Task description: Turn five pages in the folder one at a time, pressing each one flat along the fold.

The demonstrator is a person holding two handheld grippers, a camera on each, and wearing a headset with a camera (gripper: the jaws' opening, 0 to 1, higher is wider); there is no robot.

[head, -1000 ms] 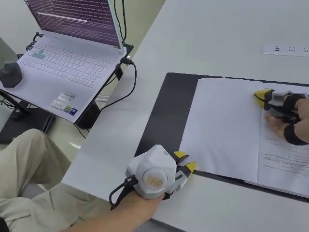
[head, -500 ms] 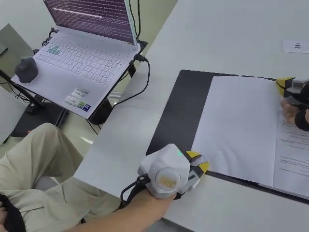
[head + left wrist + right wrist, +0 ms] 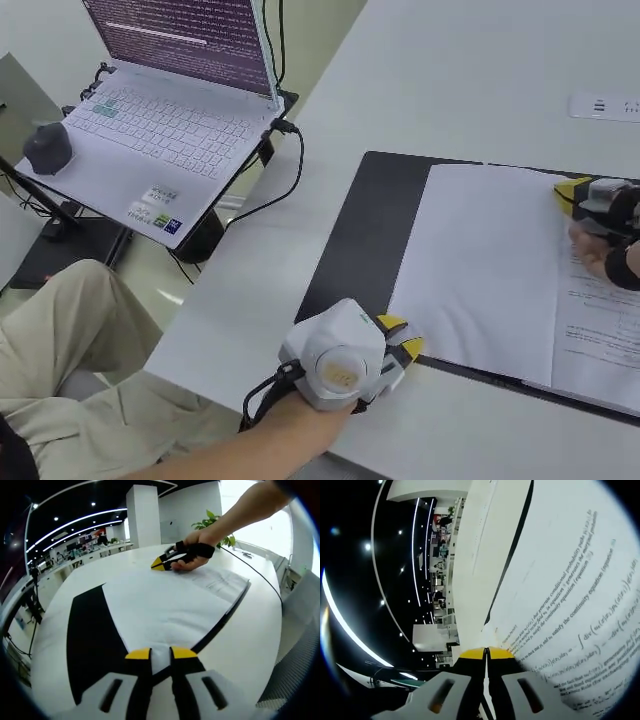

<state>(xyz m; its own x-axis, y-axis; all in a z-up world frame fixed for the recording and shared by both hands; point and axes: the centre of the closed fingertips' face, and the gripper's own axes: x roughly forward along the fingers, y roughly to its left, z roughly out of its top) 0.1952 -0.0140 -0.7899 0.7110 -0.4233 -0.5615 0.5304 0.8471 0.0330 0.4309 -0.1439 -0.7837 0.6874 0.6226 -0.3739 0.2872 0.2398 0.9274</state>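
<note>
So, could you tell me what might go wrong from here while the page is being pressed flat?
The right gripper sits with shut tips at the fold beside the printed page; dragging them hard could crease or tear the paper. The left gripper rests just at the near edge of the folder, so the folder might slide on the table.

Cropped at the head view's right edge — the folder [image 3: 350,240], the right gripper [image 3: 572,193] with most of the hand [image 3: 592,248] behind it, and a white power strip [image 3: 604,106]. Print on the right-hand page [image 3: 600,330] too small to read there; in the right gripper view, blurred near the lower edge. Top of the laptop [image 3: 160,140] screen cut away, its lines of text illegible. Left gripper [image 3: 402,337] jaws mostly hidden behind its own white housing
</note>
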